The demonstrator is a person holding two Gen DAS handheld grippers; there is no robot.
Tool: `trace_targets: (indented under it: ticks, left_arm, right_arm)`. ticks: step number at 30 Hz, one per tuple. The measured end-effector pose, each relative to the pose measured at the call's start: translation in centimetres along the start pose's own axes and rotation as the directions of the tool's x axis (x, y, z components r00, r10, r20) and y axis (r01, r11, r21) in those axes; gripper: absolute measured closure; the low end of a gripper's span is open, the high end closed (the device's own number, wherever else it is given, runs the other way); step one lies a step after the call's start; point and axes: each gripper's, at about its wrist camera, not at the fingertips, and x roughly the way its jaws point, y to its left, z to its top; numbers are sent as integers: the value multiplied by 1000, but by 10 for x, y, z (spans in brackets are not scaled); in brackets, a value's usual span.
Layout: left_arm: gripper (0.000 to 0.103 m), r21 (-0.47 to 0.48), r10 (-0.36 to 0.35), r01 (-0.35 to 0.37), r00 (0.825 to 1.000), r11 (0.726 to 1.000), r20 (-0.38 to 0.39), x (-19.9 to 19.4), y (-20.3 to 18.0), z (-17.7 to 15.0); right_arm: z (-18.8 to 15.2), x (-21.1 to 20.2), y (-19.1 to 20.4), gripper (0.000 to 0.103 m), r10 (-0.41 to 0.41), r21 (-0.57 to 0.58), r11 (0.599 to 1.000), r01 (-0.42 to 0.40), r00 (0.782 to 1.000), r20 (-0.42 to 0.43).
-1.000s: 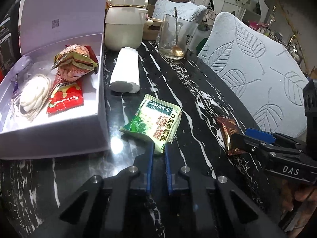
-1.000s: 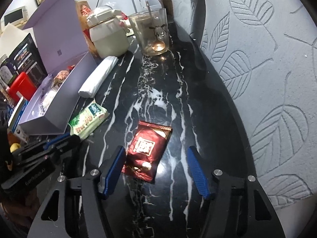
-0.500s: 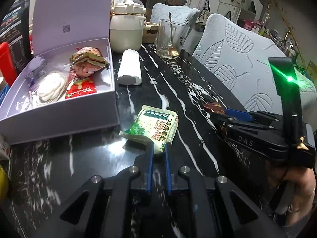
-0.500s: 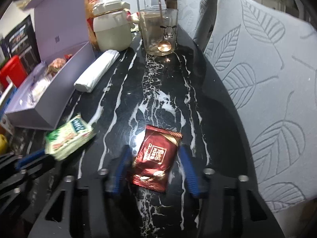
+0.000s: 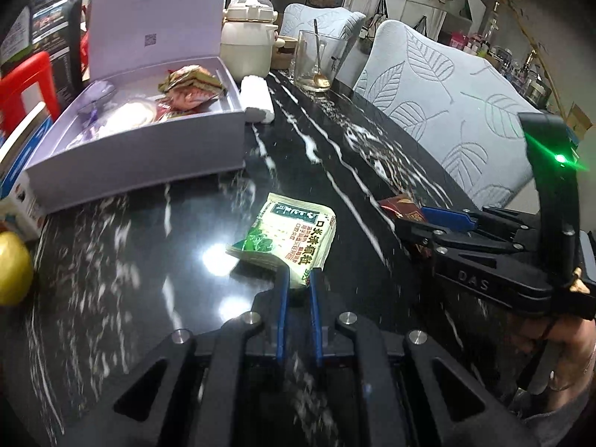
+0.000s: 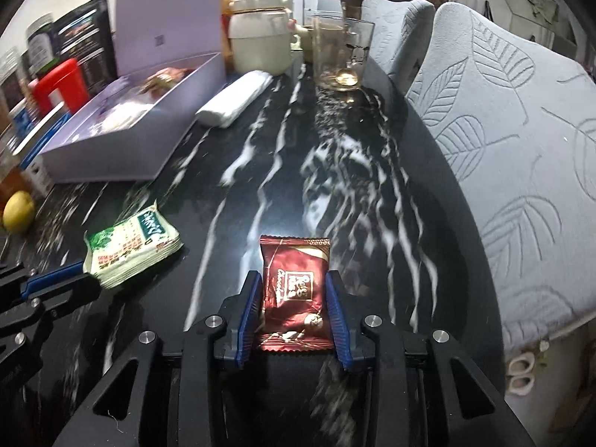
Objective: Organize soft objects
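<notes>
My left gripper (image 5: 297, 273) is shut on the near corner of a green tea packet (image 5: 290, 234), which hangs just above the black marble table (image 5: 149, 260). The right wrist view shows the same green packet (image 6: 130, 249) at the left, pinched by the left gripper (image 6: 80, 268). My right gripper (image 6: 294, 279) is shut on a dark red chocolate packet (image 6: 296, 298), its blue pads pressing both sides. In the left wrist view the right gripper (image 5: 424, 212) and the chocolate packet (image 5: 400, 205) sit at the right. An open lilac box (image 5: 141, 156) with several wrapped snacks stands far left.
A white roll (image 5: 257, 100) lies beside the box. A cream pot (image 5: 247, 41) and a glass with a spoon (image 5: 316, 63) stand at the far end. A lemon (image 5: 13, 268) lies at the left edge. Leaf-patterned chairs (image 6: 503, 130) line the table's right side.
The right jaws have closed from wide open onto the chocolate packet, which now points straight ahead. Both grippers have drawn back from the box, the left carrying the green packet.
</notes>
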Motion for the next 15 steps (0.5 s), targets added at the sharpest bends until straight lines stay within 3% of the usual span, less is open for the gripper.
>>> trace_targets:
  ticks: [9, 15]
  left_arm:
    - [92, 31, 8, -7, 1000, 999, -16, -21, -2, -36]
    - [92, 26, 14, -13, 1000, 1000, -25, -22, 0, -42]
  right_arm:
    - [-45, -32, 26, 68, 19, -23, 1000, -19, 1000, -7]
    - [-60, -44, 32, 68, 16, -13, 1000, -16, 1000, -1]
